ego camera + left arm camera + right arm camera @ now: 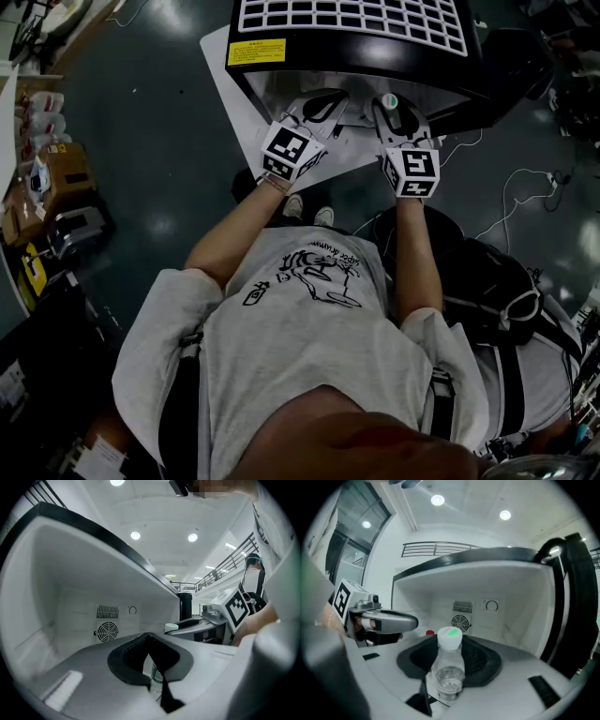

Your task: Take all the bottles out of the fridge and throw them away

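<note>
The right tongs (450, 660) are pinching a clear bottle (449, 672) by its upper body, just under the white cap (450, 638). They hold it upright in the mouth of the open fridge (515, 597).

The left tongs (150, 656) are drawn nearly together. Only a sliver of a green-labelled bottle (157, 673) shows in the gap, so they are probably clamped on it, though the view is too poor to be sure.

A small red thing (430, 633), perhaps another cap, sits deeper inside the fridge.

These bottles look light and thin-walled, so they are likely to dent under a hard squeeze, and the smooth plastic could slip. The shoulder just below the cap is probably the stiffest place to grip. Moderate pressure should be enough to carry them to the bin.
</note>
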